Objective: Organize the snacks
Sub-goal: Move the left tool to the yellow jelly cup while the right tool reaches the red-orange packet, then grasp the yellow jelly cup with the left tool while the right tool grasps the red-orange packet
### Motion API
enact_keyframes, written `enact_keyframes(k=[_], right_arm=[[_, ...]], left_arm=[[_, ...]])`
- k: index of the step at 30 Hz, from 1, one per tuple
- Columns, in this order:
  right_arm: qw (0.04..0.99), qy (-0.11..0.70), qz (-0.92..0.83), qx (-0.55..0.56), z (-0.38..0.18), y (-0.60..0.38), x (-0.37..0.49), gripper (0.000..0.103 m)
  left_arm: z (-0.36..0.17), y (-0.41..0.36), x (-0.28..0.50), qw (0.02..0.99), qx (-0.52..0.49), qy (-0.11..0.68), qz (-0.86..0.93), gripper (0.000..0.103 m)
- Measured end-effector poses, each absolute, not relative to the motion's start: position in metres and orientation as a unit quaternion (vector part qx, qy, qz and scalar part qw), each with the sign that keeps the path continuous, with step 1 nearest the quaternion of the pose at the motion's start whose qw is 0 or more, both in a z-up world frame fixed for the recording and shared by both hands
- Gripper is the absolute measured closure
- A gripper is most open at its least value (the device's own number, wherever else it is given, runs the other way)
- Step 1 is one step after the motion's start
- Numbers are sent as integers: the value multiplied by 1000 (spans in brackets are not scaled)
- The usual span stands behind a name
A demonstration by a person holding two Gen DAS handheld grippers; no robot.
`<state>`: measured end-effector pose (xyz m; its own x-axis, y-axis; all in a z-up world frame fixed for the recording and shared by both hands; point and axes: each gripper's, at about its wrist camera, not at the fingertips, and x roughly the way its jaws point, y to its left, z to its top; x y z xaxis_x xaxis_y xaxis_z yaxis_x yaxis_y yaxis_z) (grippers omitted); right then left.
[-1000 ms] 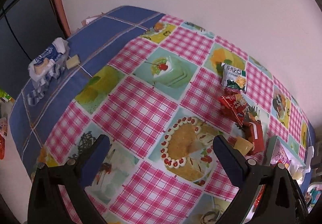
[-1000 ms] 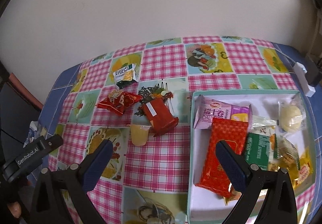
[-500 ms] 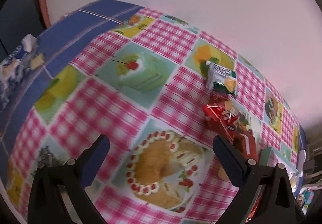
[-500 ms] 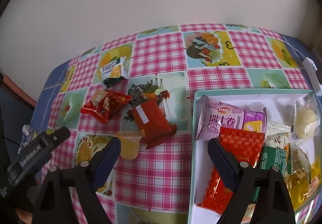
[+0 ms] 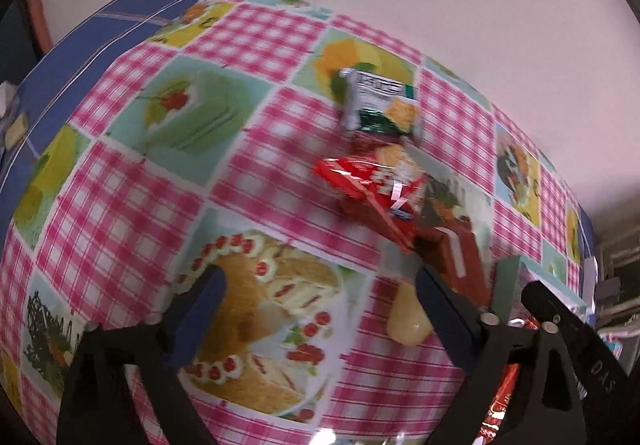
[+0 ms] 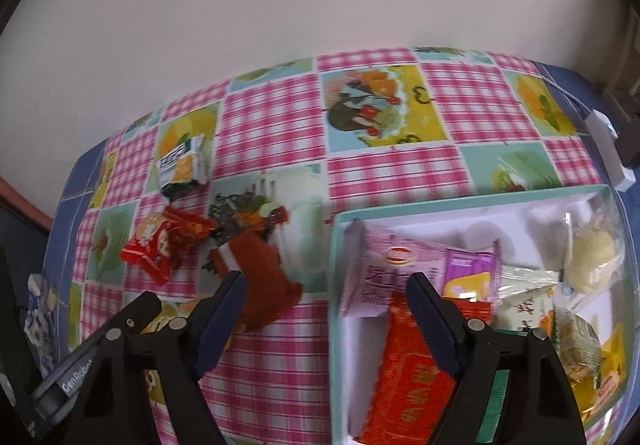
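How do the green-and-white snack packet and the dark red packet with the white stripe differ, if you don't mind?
The green-and-white packet lies farthest back, alone; the dark red packet lies nearer the box, beside the right gripper. The green-and-white packet shows printed food; the dark red one is plain. Both lie outside the box.

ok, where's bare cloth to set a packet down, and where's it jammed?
Free: the tablecloth between the wall and the tray, and the cake-print stretch left of the red packet. Crowded: the loose snacks around the brown packet, and the tray's front, piled with packets.
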<state>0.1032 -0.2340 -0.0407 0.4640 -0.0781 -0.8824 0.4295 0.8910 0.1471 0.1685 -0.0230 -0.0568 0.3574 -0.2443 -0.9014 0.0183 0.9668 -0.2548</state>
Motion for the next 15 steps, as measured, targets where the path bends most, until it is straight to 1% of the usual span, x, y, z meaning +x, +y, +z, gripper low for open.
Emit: enact_keyframes(k=[6,8,10,13,15], right_arm=[[834,489,-162,197,-36,-247,97,19],[832,490,-164,202,-37,-250,96,19],[830,491,-166,206,-38,-252,95,19],[827,494,-165,211,-40,-253,95,19],[827,494,-164,212,-40,-253,95,19]], left_arm=[[-48,-48,164,819,-90,551,-134,15],[-51,-58,163,815,-80,555,-146,24],[-57,-67,163,808,-71,563,-158,29],[-63,-78,161,801,-65,570,-173,32],[-67,-83,160,798,-59,574,-177,42]])
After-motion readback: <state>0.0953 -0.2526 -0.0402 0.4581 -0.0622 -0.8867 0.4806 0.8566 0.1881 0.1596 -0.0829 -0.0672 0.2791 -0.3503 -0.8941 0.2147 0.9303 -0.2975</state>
